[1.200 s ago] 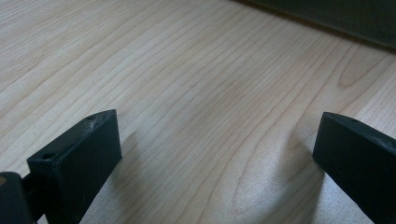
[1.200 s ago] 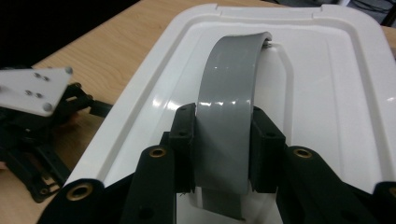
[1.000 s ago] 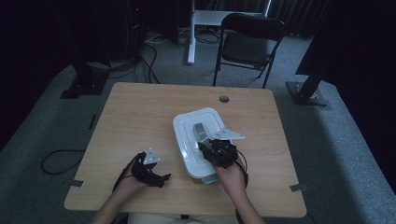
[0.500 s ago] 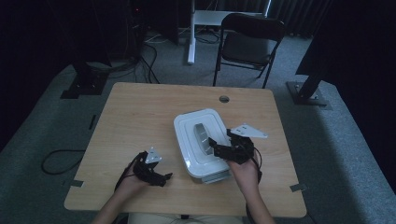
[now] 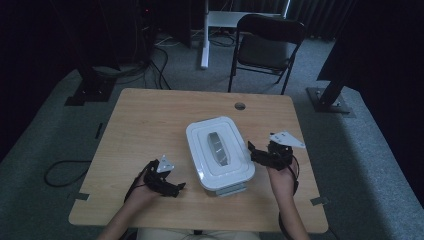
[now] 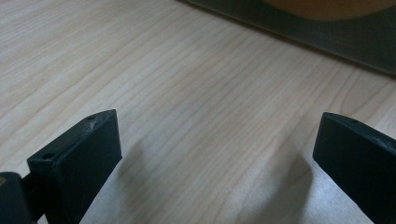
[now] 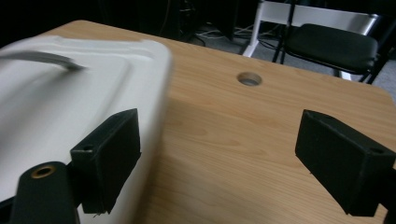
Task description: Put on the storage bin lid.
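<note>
Wooden table, white lidded box just left of released right hand-held gripper.

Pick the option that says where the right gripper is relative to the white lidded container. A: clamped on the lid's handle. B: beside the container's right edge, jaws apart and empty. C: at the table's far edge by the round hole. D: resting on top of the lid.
B: the right gripper sits just off the right side of the white container, jaws apart with only bare table between them.
</note>
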### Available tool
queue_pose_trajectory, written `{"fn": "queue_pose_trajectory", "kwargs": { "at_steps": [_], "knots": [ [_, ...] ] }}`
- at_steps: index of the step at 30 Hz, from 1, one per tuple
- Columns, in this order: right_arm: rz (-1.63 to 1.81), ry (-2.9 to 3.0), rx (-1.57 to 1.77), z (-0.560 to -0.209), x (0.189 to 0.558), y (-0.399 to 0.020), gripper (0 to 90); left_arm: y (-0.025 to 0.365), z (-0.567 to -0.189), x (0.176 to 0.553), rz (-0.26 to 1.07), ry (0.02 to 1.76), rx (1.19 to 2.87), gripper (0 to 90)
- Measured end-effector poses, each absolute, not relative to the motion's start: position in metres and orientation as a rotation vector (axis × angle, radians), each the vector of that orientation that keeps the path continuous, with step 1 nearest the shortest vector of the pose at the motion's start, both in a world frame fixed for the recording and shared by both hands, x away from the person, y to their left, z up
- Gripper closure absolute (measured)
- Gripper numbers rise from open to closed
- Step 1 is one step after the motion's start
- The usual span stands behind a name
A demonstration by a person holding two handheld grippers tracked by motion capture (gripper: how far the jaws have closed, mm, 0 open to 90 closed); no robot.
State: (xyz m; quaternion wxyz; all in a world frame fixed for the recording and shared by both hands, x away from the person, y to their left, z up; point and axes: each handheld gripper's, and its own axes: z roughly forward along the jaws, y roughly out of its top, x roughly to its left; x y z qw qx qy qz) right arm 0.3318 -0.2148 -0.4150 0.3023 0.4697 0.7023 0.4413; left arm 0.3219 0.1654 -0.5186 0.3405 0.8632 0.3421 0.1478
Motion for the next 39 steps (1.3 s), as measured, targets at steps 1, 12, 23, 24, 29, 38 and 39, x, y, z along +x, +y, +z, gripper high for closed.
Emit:
{"fn": "queue_pose_trajectory", "kwargs": {
  "at_steps": [1,12,23,24,29,38,39],
  "knots": [
    [1.178,1.848,1.245,-0.418,0.333,-0.219,13.5,0.165,-0.518,0.323,0.385,0.889,2.246,1.7],
    [1.115,1.839,1.356,-0.463,0.353,-0.246,13.2,0.156,-0.509,0.341,0.404,0.901,2.222,1.7],
    [1.13,1.959,1.375,-0.503,0.357,-0.233,13.2,0.146,-0.51,0.359,0.415,0.915,2.214,1.7],
    [1.108,1.976,1.369,-0.505,0.357,-0.23,13.2,0.145,-0.51,0.36,0.411,0.913,2.216,1.7],
    [1.123,2.03,1.331,-0.51,0.352,-0.219,13.1,0.142,-0.506,0.364,0.415,0.908,2.199,1.7],
    [1.19,2.083,1.33,-0.515,0.343,-0.212,15.7,0.139,-0.498,0.37,0.44,0.886,2.219,1.7],
    [1.187,2.089,1.318,-0.515,0.341,-0.211,16.1,0.14,-0.497,0.371,0.44,0.892,2.217,1.7]
  ]
}}
